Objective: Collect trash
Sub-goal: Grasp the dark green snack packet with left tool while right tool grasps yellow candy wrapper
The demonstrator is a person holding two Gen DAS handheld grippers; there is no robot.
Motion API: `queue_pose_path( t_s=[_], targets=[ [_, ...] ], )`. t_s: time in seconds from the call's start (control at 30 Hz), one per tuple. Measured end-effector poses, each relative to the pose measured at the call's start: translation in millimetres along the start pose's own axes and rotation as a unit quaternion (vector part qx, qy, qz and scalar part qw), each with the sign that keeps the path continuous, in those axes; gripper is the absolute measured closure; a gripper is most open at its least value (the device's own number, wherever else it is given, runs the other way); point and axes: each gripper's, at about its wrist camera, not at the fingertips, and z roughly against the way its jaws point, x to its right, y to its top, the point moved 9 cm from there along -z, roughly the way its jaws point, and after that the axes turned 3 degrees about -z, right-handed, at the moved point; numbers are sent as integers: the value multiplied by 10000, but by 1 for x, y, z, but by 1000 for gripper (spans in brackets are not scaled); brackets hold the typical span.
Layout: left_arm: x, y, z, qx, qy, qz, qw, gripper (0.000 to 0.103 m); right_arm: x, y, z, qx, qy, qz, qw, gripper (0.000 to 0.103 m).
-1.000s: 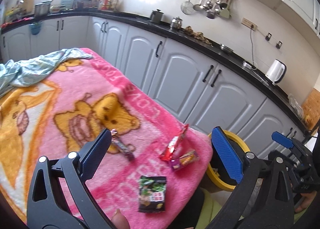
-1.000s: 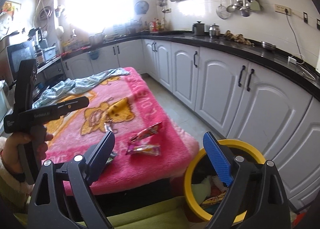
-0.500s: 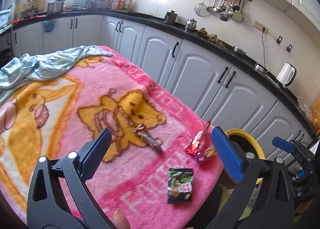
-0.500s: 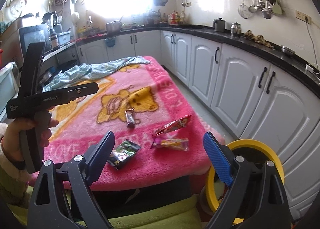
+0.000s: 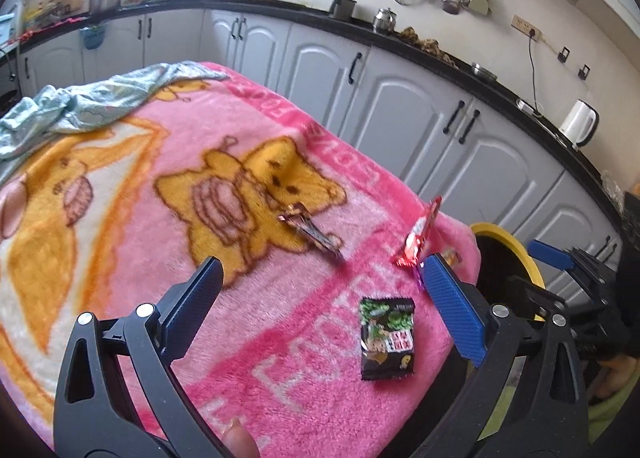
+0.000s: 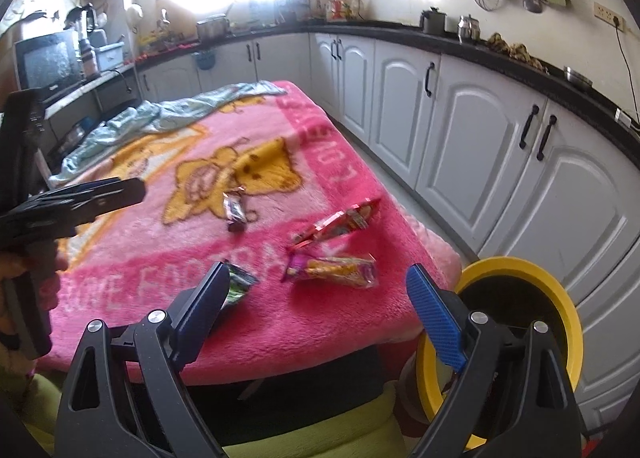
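I have both grippers up over the near end of the table, which is covered by a pink blanket (image 5: 120, 186) printed with a yellow bear. My left gripper (image 5: 320, 302) is spread wide with nothing between its blue pads, hanging above the blanket's near edge. My right gripper (image 6: 320, 306) is likewise fully released and empty, over the near right corner.

Four pieces of trash lie on the blanket. The black-and-green snack packet (image 5: 387, 338) sits flat close to the near edge, just inside my left gripper's right finger. A dark candy wrapper (image 5: 314, 232) lies farther in, touching the bear print's lower side. The red wrapper (image 6: 338, 224) sits near the right edge, tilted up on its side as far as I can judge through the blur. Just nearer than it, the purple-and-orange packet (image 6: 332, 268) lies flat beside the near right corner.

The yellow-rimmed bin (image 6: 568, 322) stands on the floor right off that corner, below the table edge. A crumpled pale-green cloth (image 5: 80, 106) is heaped at the far left end of the blanket.
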Motion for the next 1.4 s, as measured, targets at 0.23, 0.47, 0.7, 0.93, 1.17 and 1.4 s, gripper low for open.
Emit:
queue_pose_path(
  t_s=[0.23, 0.47, 0.7, 0.93, 1.17, 1.4],
  targets=[
    [26, -31, -23, -448, -338, -296, 9980, 13, 9, -7, -32, -273, 73, -186, 9994, 16],
    [47, -55, -42, -833, -537, -486, 9939, 29, 23, -12, -65, -551, 71, -433, 9975, 16],
    [52, -71, -59, -1061, -507, -576, 9914, 47, 27, -18, -90, -806, 362, -782, 9930, 38],
    [55, -76, -65, -1022, -376, -781, 9910, 57, 24, -23, -92, -772, 411, -604, 9943, 59],
    [45, -72, -66, -992, -373, -628, 9924, 78, 28, -20, -85, -730, 502, -660, 9939, 78],
    [42, -70, -64, -1026, -678, -343, 9918, 94, 27, -16, -70, -674, 503, -578, 9948, 81]
  ],
)
